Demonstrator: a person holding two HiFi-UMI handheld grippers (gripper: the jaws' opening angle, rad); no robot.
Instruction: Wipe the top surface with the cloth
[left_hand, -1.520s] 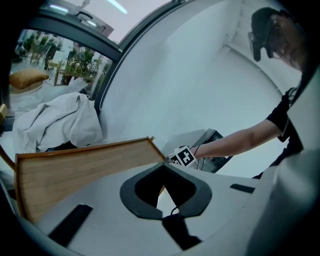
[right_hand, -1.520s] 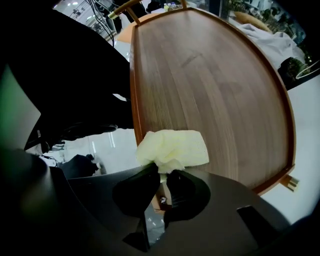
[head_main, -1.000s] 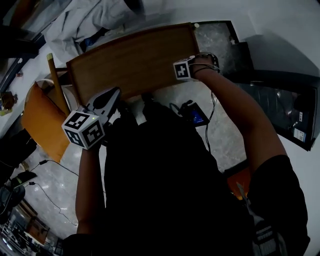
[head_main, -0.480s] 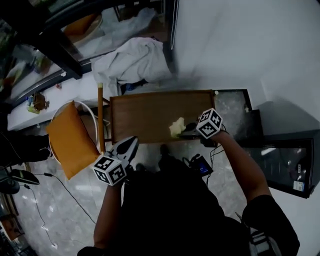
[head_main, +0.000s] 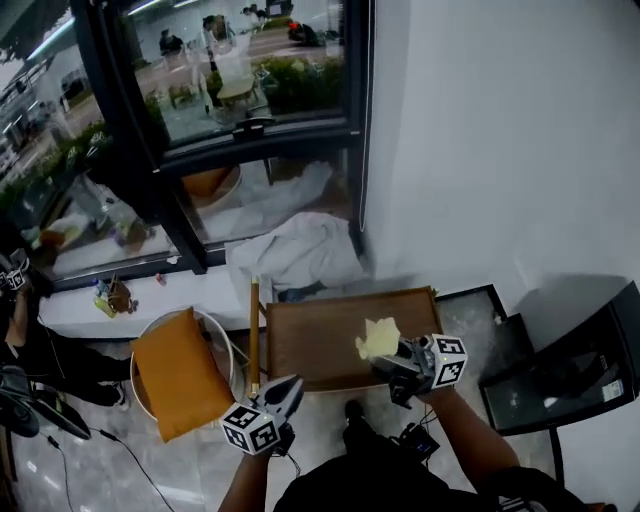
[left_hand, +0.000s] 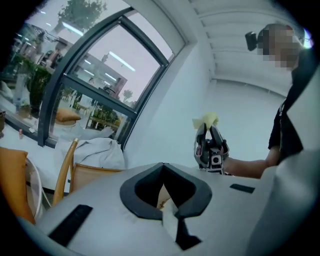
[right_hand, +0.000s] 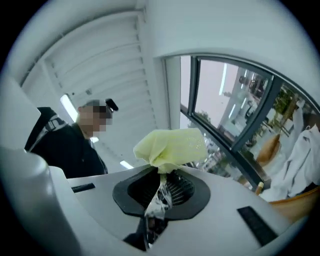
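Head view is showing a small wooden table standing against a white wall, under a dark-framed window. The right gripper is clamping a pale yellow cloth, which is showing over the right part of the table top. The left gripper view is showing that gripper pointing upward with the cloth bunched above its tips, off the wood. In the right gripper view the jaws are pinching the cloth by a narrow fold while the rest is puffing out above them.

The left gripper is hovering off the table's front left corner. Its jaws are pressing together with nothing between them.

A crumpled white sheet is lying behind the table, touching its far edge. A wooden pole is standing just beside the table's left edge. Beyond it an orange cushion is resting on a round white chair. A black cabinet is standing to the right, apart from the table. Nothing is lying on the table top itself.
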